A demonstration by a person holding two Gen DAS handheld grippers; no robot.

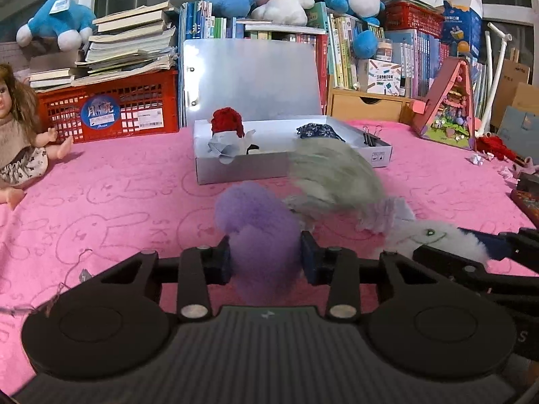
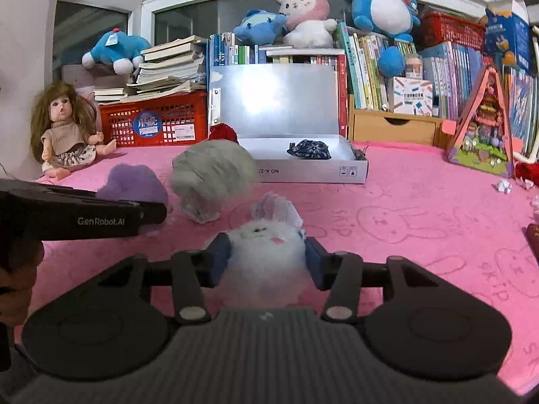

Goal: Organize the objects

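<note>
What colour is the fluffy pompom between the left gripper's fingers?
Purple pompom; clearest in the left wrist view.

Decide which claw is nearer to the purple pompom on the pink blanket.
Left. The left claw has the purple pompom squeezed between its pads. The right claw sits to its right, around the white fluffy bunny, apart from the pompom.

A fuzzy purple plush ball [image 1: 259, 225] looked soft and matt beside a shaggy grey-green fur pompom [image 1: 331, 175]. The white fluffy plush toy with a stitched face [image 2: 266, 249] had a woolly nap. Beneath them lay a pink terry-like cloth embossed with rabbit outlines [image 2: 404, 222]. Farther off, the open white cardboard box [image 1: 235, 168] showed a dull silvery lid (faintly reflective), near a red plastic lattice crate [image 1: 111, 111].
</note>
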